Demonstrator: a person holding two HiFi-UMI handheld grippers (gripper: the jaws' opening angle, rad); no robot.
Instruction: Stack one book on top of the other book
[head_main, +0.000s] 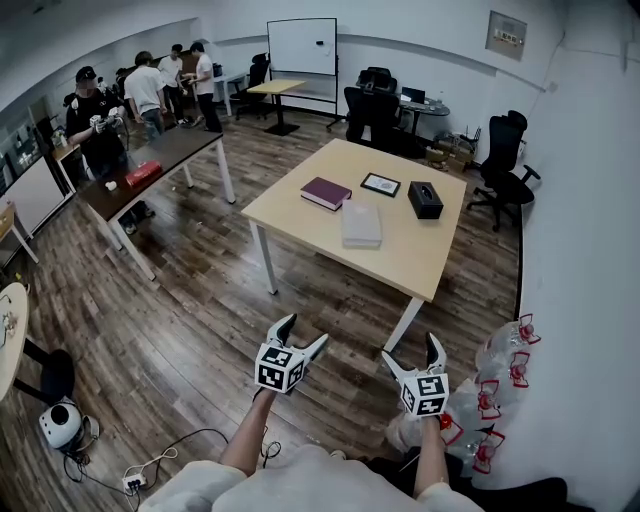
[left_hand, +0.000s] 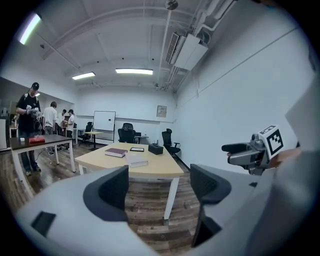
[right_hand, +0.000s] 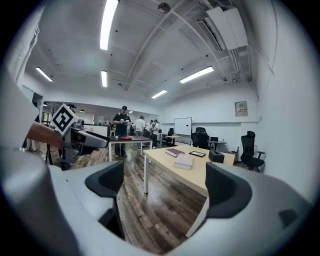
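On the light table (head_main: 420, 255), a black box (head_main: 425, 200) sits right of a flat framed panel (head_main: 380, 184). Far left, people (head_main: 100, 125) stand by a dark table (head_main: 175, 148) bearing a red box (head_main: 143, 173). A whiteboard (head_main: 302, 45) stands at the far wall.

I see a maroon book (head_main: 326, 193) lying flat and closed on the light wooden table (head_main: 420, 250). Just beside it, on the side nearer me, a pale grey book (head_main: 361, 224) also lies flat, the two unstacked

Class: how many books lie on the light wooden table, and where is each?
2. The maroon book lies near the table's left edge. The pale grey book lies beside it, closer to the person. Nothing seems to hide another.
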